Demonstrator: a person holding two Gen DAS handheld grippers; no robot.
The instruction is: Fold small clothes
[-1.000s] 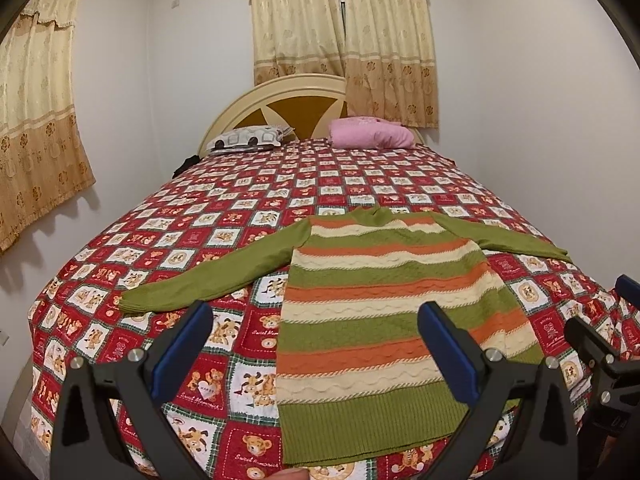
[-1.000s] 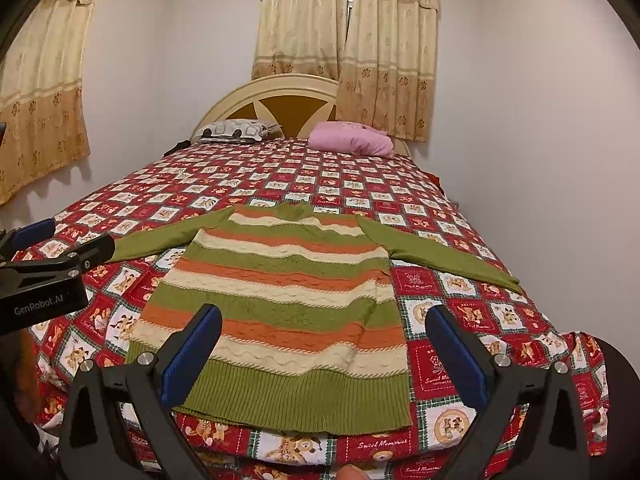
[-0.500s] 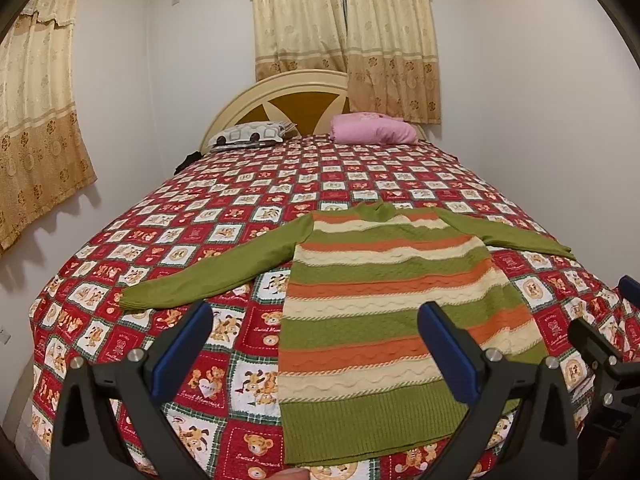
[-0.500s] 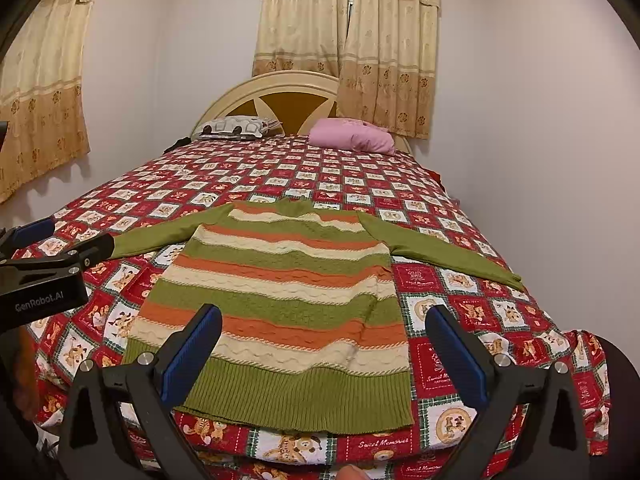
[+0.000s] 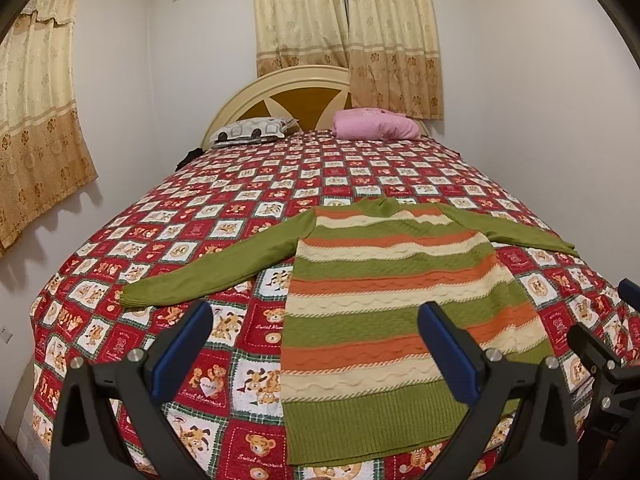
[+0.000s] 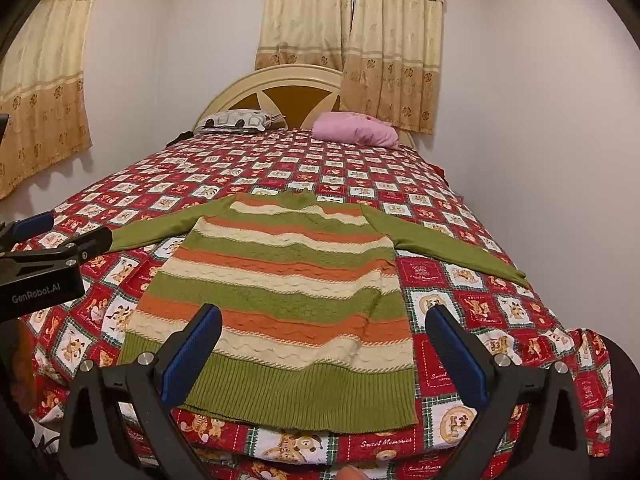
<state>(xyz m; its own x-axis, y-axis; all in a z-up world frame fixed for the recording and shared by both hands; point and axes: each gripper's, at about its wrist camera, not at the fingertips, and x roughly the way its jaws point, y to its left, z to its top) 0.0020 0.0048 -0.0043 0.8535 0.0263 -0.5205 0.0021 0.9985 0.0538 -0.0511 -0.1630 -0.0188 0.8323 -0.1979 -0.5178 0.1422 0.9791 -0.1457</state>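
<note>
A small green, orange and cream striped sweater [image 5: 384,304] lies flat on the bed, hem toward me, both green sleeves spread out to the sides. It also shows in the right wrist view [image 6: 288,288]. My left gripper [image 5: 316,352] is open and empty, held above the hem's left part. My right gripper [image 6: 324,356] is open and empty above the hem's right part. The left gripper's body shows at the left edge of the right wrist view [image 6: 40,268]; the right gripper's fingers show at the right edge of the left wrist view [image 5: 600,356].
The bed has a red patchwork teddy-bear quilt [image 5: 248,184]. A patterned pillow [image 5: 252,130] and a pink pillow [image 5: 376,124] lie by the cream headboard [image 5: 296,92]. Walls and curtains surround the bed; the right wall is close to the bed edge.
Both grippers have drifted slightly, so the sweater sits a little lower and farther in view. The sweater has not moved and both grippers stay open.
</note>
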